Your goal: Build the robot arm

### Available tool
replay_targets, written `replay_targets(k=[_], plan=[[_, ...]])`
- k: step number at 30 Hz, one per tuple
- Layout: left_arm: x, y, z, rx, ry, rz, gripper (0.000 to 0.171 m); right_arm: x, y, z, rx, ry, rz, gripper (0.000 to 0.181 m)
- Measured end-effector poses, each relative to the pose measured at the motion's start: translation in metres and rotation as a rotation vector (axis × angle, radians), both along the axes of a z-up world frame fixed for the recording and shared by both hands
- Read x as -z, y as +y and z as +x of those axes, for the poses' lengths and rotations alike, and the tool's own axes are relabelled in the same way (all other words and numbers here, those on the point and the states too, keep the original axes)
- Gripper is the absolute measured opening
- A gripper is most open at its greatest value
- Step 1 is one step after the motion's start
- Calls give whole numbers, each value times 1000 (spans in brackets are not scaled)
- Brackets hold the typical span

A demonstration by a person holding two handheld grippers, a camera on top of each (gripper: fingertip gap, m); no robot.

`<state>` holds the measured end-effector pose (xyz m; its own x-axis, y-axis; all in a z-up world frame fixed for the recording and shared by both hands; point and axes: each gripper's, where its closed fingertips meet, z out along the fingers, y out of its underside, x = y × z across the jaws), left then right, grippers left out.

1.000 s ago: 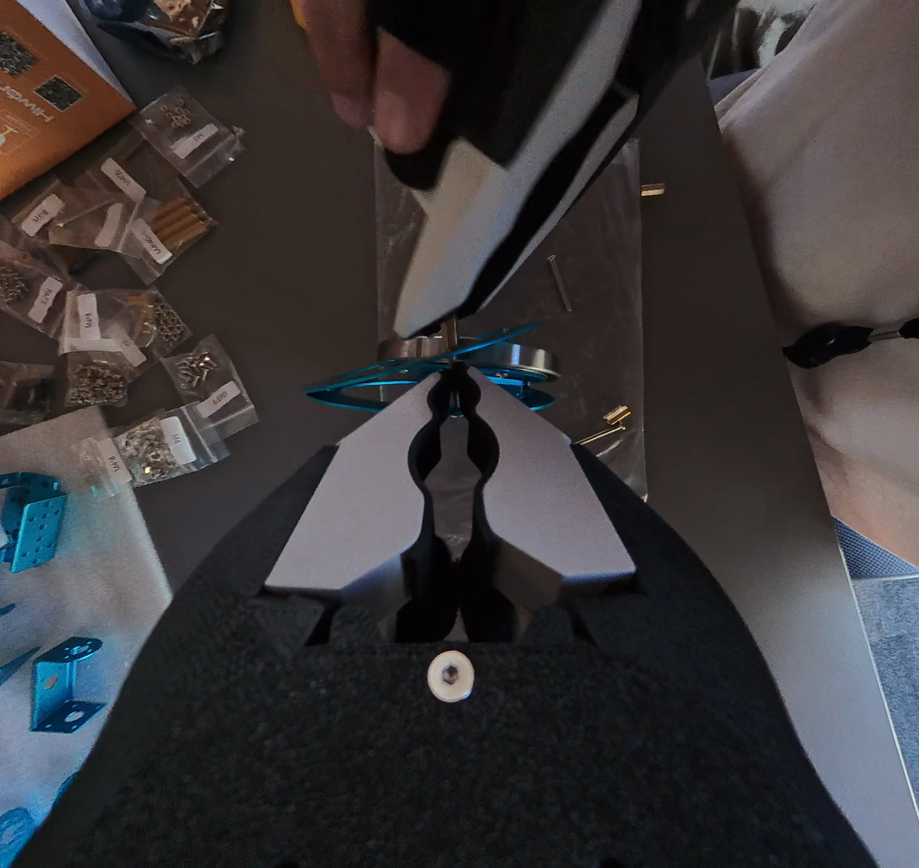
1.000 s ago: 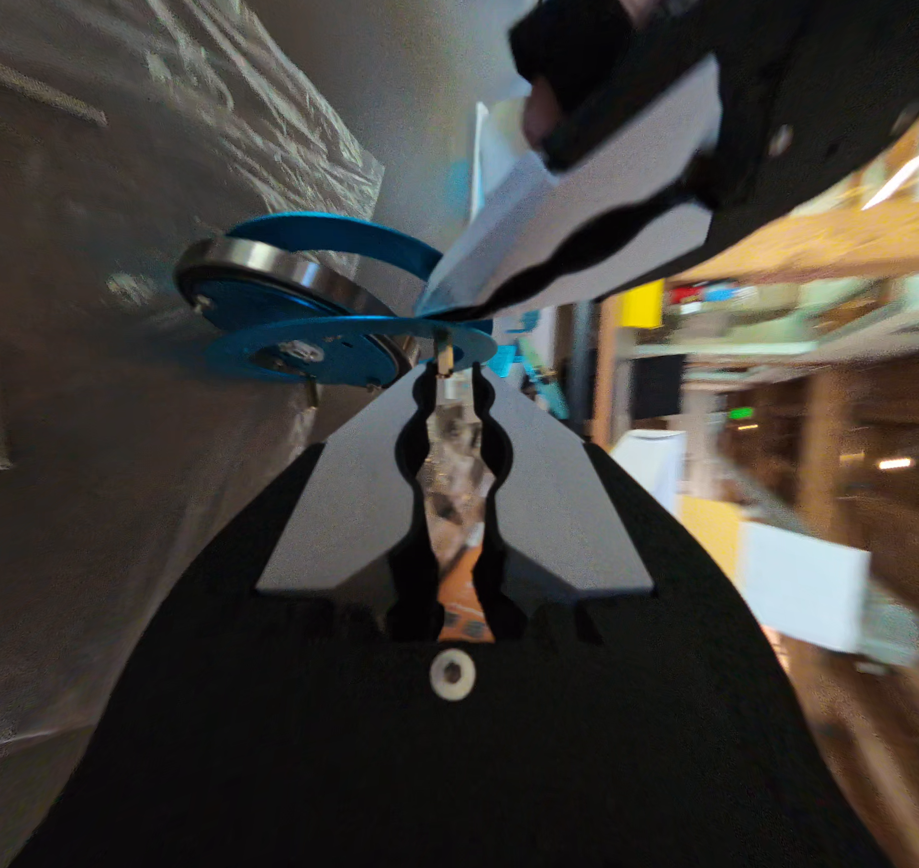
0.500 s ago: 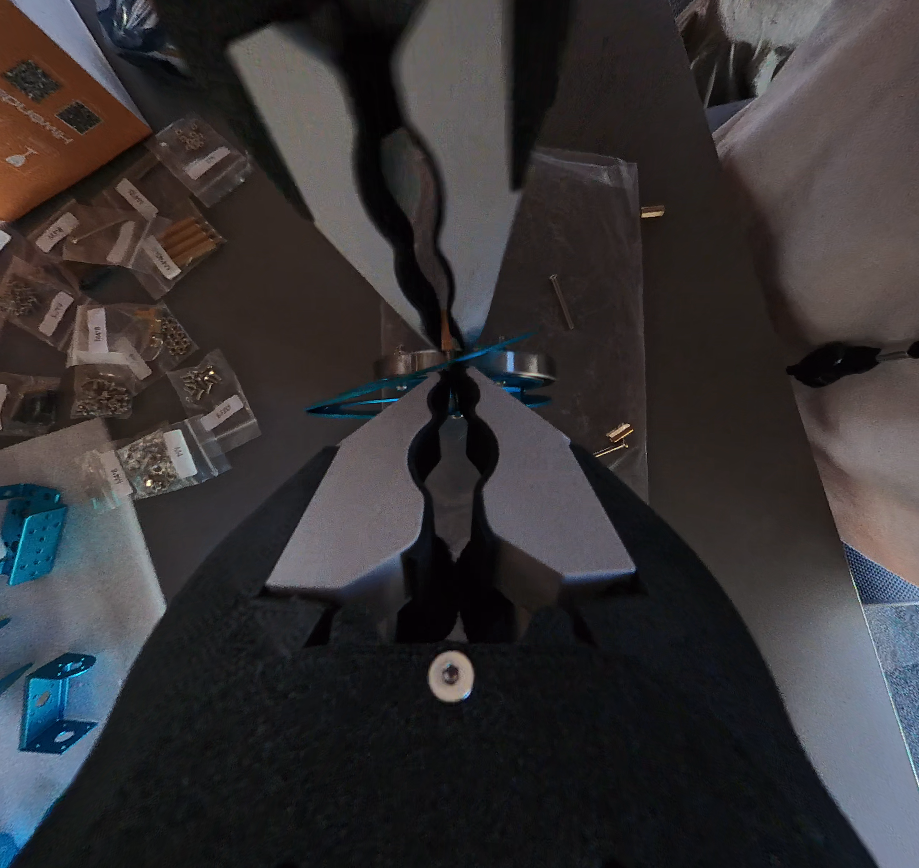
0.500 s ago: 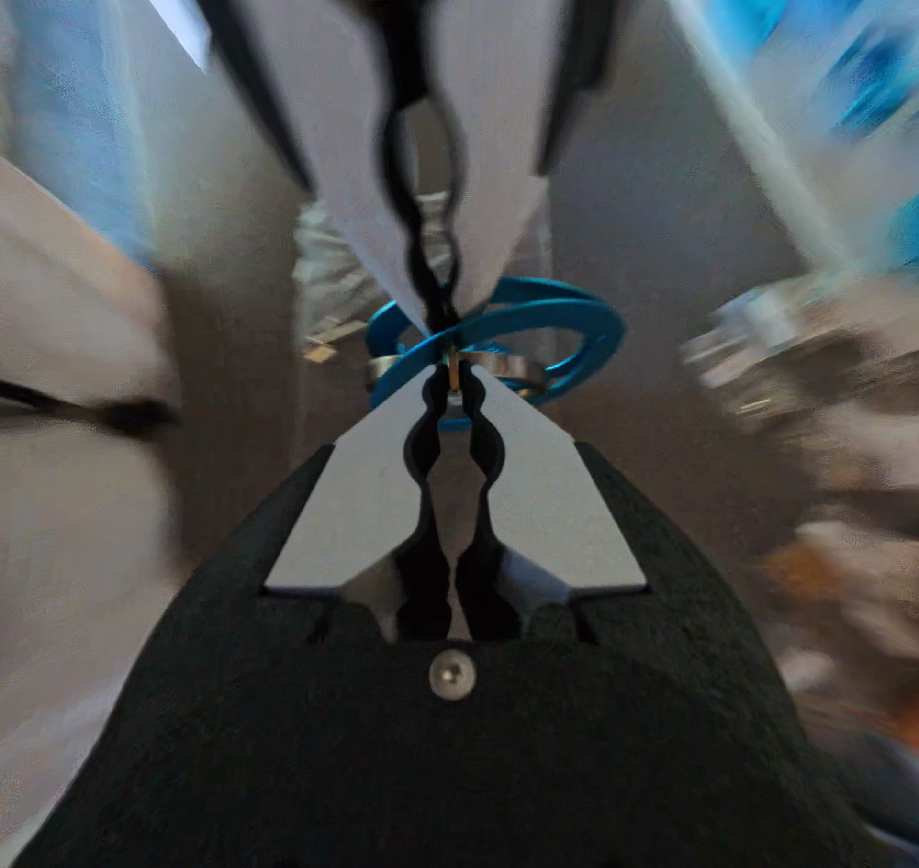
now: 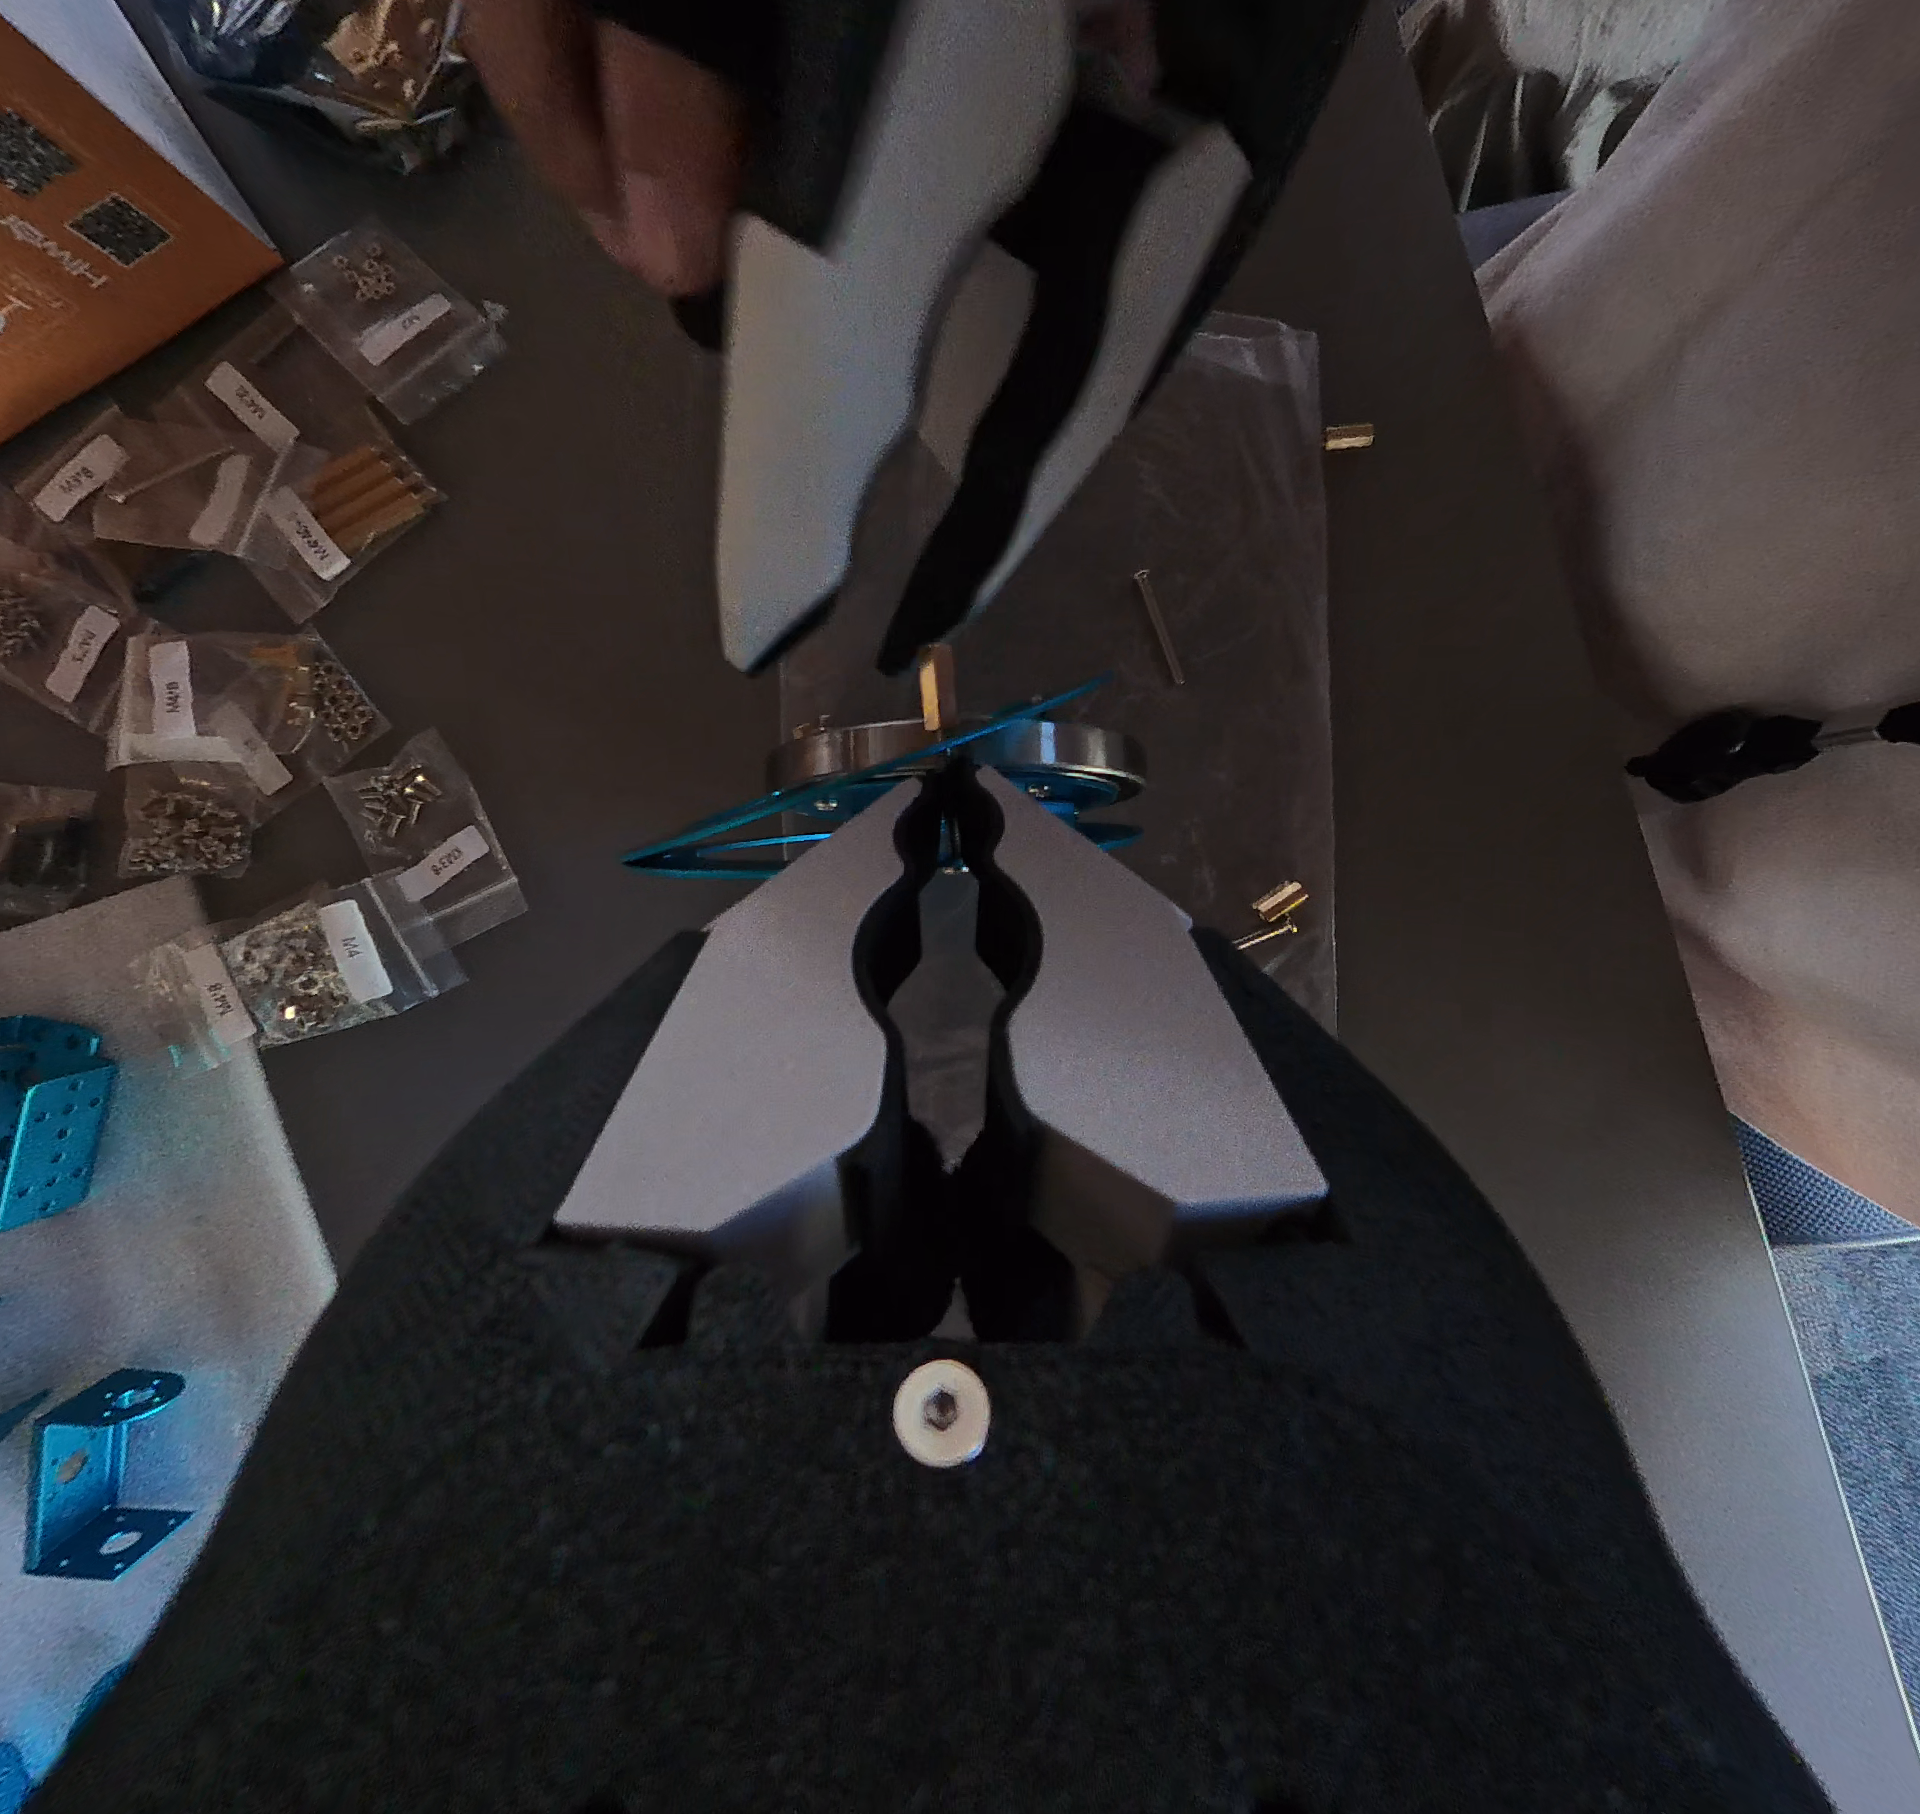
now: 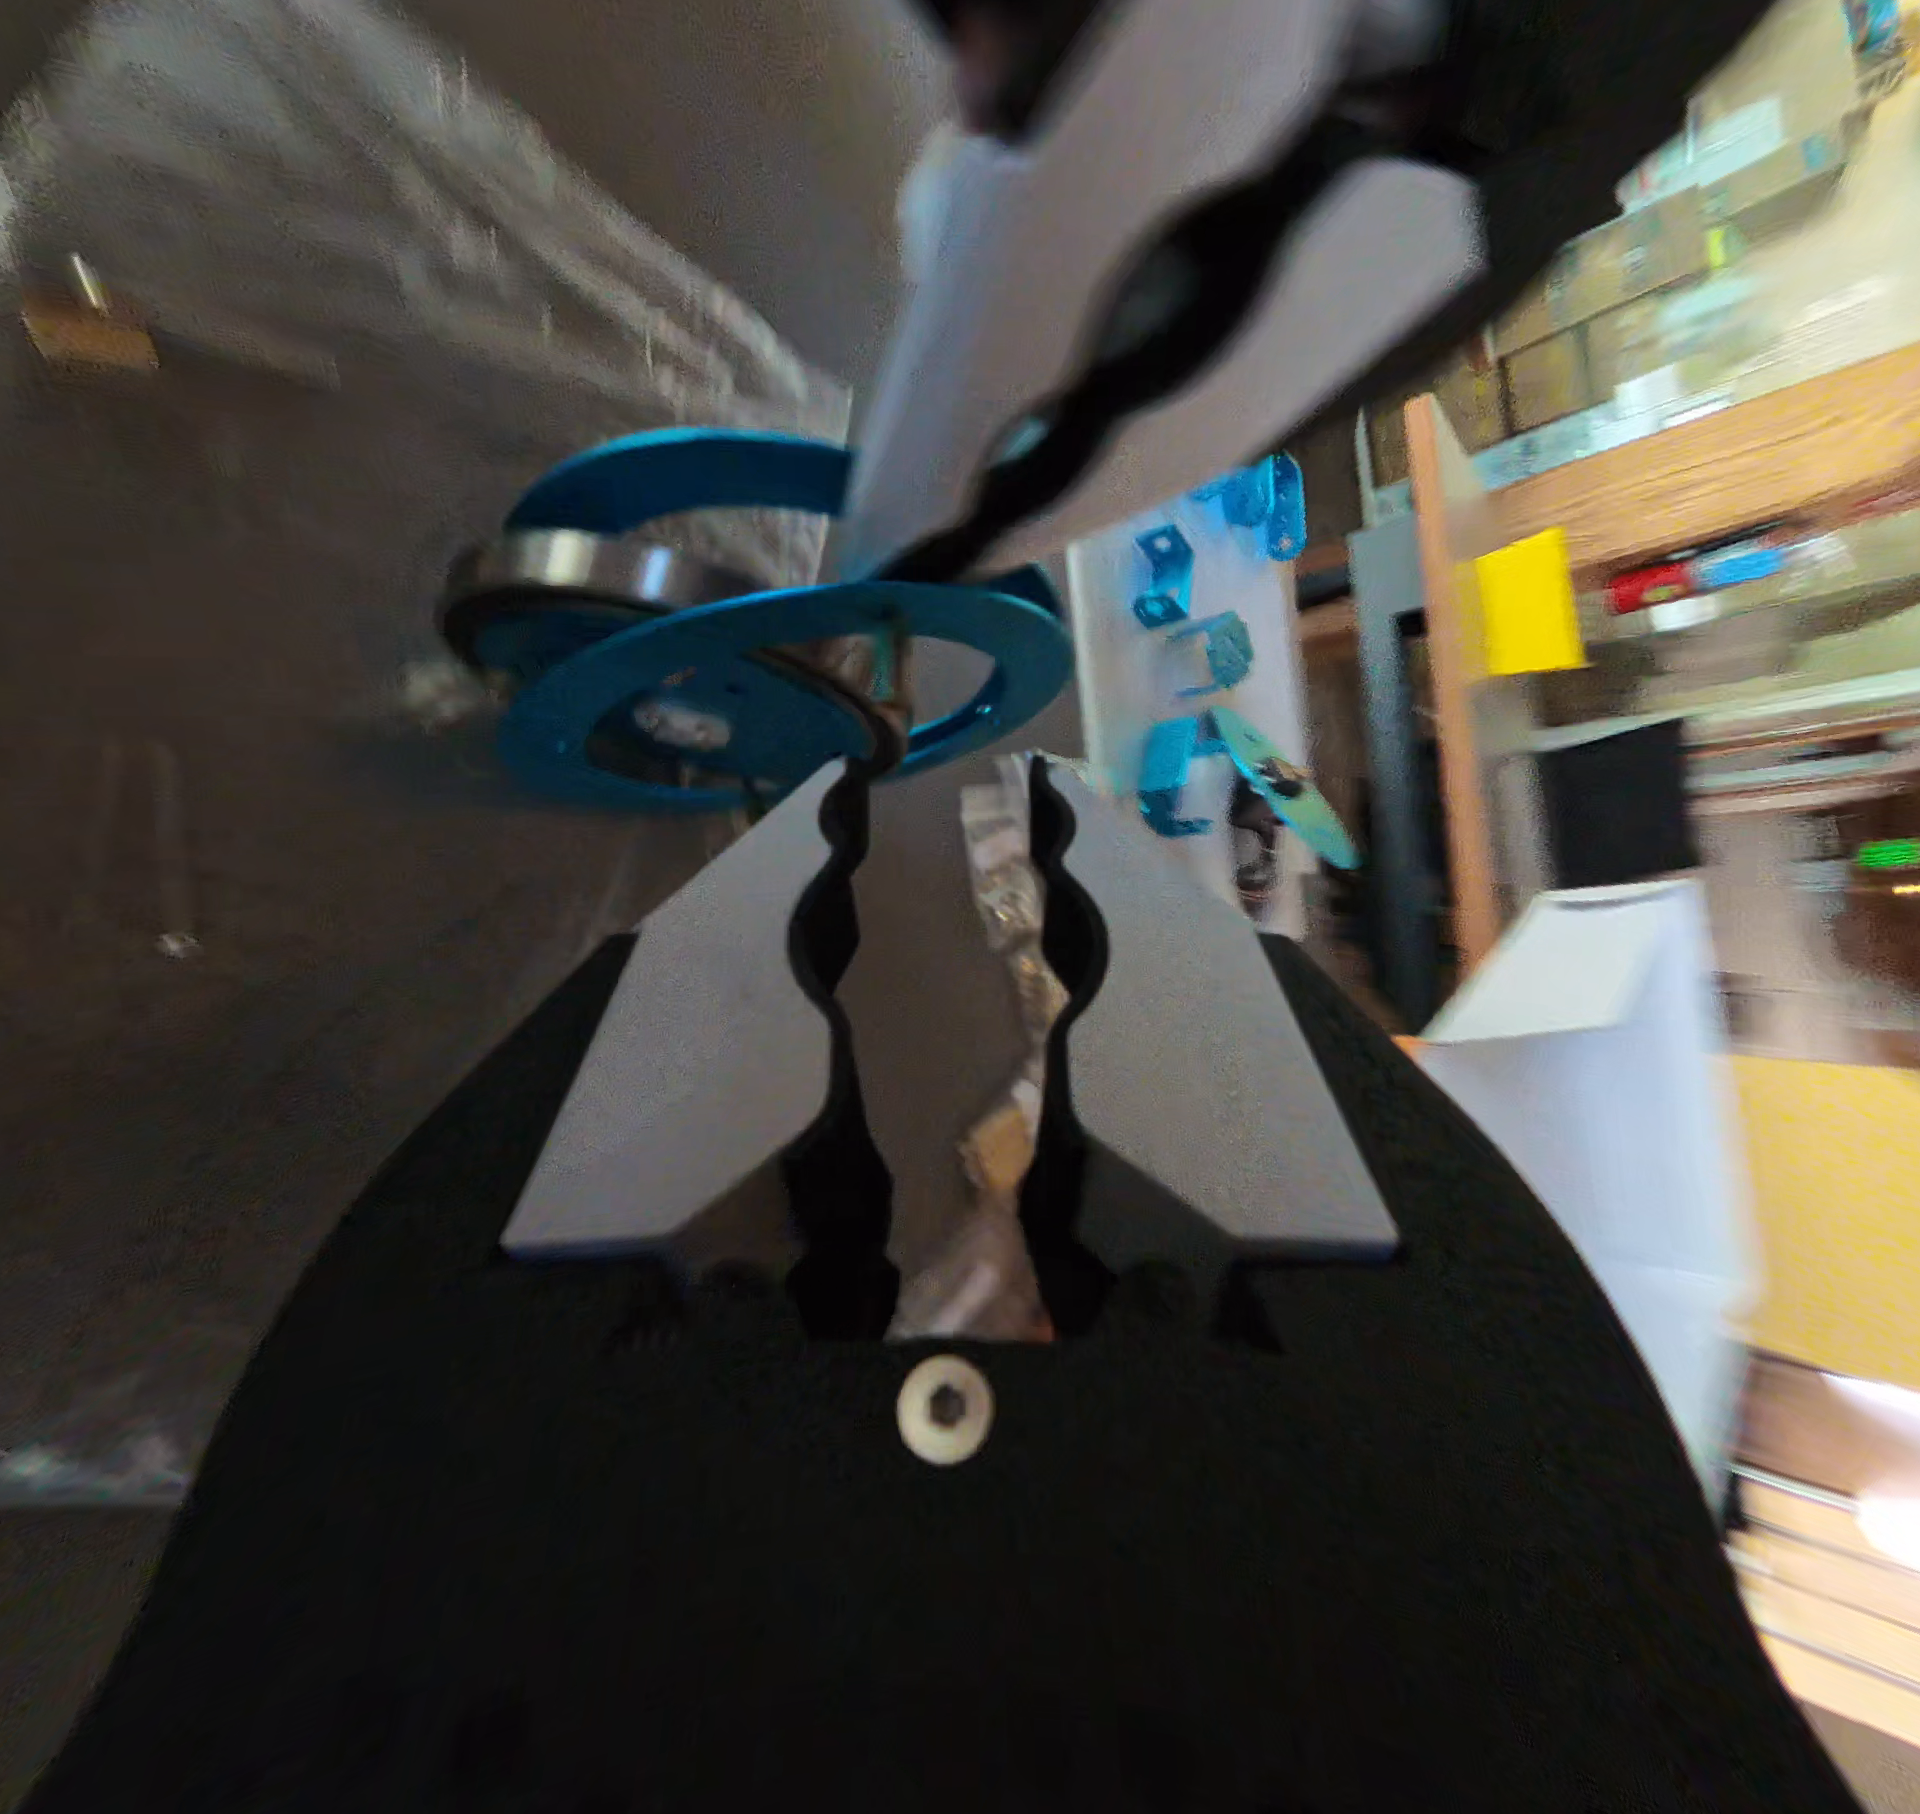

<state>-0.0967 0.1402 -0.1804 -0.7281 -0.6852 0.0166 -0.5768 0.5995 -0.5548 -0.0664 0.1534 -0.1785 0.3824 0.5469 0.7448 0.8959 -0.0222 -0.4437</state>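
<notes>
My left gripper [image 5: 951, 777] is shut on the edge of a thin blue ring plate [image 5: 717, 834] and holds it tilted above the dark table. A silver bearing ring [image 5: 852, 751] sits in the same assembly. A small brass standoff [image 5: 935, 689] stands upright on the plate. My right gripper [image 5: 831, 663] comes in from above with its jaws apart, one tip beside the standoff. In the right wrist view my right gripper [image 6: 945, 777] is open just short of the blue ring plate [image 6: 966, 616] and standoff [image 6: 894, 663]. The left gripper [image 6: 914, 559] pinches the plate from above.
A clear plastic bag [image 5: 1226, 517] lies under the assembly, with a long screw [image 5: 1158, 621] and loose brass standoffs [image 5: 1278, 902] on it. Several small bags of screws [image 5: 312, 621] and an orange box [image 5: 83, 237] lie at the left. Blue brackets [image 5: 62, 1120] rest on white foam. A person's light clothing [image 5: 1714, 414] fills the right. Only a small space, under 4 cm, lies between the two pairs of fingers.
My right gripper was shut on the brass standoff and turned about it; now its jaws have opened, let it go and drawn back a little. My left gripper has kept its hold.
</notes>
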Motion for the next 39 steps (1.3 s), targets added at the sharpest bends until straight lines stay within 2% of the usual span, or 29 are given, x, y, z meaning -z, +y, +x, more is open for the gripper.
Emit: replay_targets(k=[1, 4, 6, 7, 9, 11, 14, 16, 19, 22, 23, 24, 26, 29, 32, 34, 35, 36, 39], plan=[[0, 0, 1, -5, 4, -3, 2, 4, 0, -3, 8, -126, 29, 34], [0, 1, 2, -19, 12, -17, 2, 1, 0, -15, -11, -331, 145, 22], [0, 1, 2, -21, 17, -23, 2, 1, 2, -14, 3, -398, 173, 14], [0, 0, 2, -18, 20, -28, 2, -3, 2, -15, -3, -410, 199, 4], [0, 1, 2, -28, 10, -29, 3, -4, 3, -13, 27, -357, 139, 4], [0, 1, 2, -28, 10, -31, 2, 0, 2, -14, 67, -155, -35, 3], [-1, 1, 3, -29, -2, -18, 2, 4, -2, -18, 127, 300, -404, 4], [-1, 1, 3, -22, -4, -8, 2, 7, -9, -24, 188, 653, -747, 4], [-2, -1, 3, -16, -5, -5, 2, 3, -18, -32, 224, 1050, -1147, 3], [-2, -1, 2, -20, -6, -10, 2, -2, -19, -35, 237, 1267, -1328, 4], [-2, 0, 3, -25, -8, -13, 2, -2, -18, -35, 226, 1305, -1329, 3], [-2, 1, 3, -29, -11, -14, 2, -2, -17, -34, 185, 1274, -1255, 4], [-1, -1, 3, -24, -8, -20, 2, 3, -18, -29, 102, 1060, -1024, 4], [-1, -1, 2, -14, -3, -15, 3, 6, -10, -8, 79, 534, -470, 34], [-1, 0, 2, -20, 11, -22, 3, -8, -6, -2, 69, 18, -4, 33], [-1, -1, 3, -25, 20, -34, 3, -7, -7, -11, 43, -258, 124, 27], [-1, -1, 3, -26, 23, -41, 3, -9, -7, -17, 23, -337, 185, 22], [-1, -1, 3, -29, 24, -46, 2, -10, -7, -22, 1, -385, 228, 12], [-1, 1, 3, -39, 23, -41, 3, -8, -2, -19, 12, -463, 250, 4]])
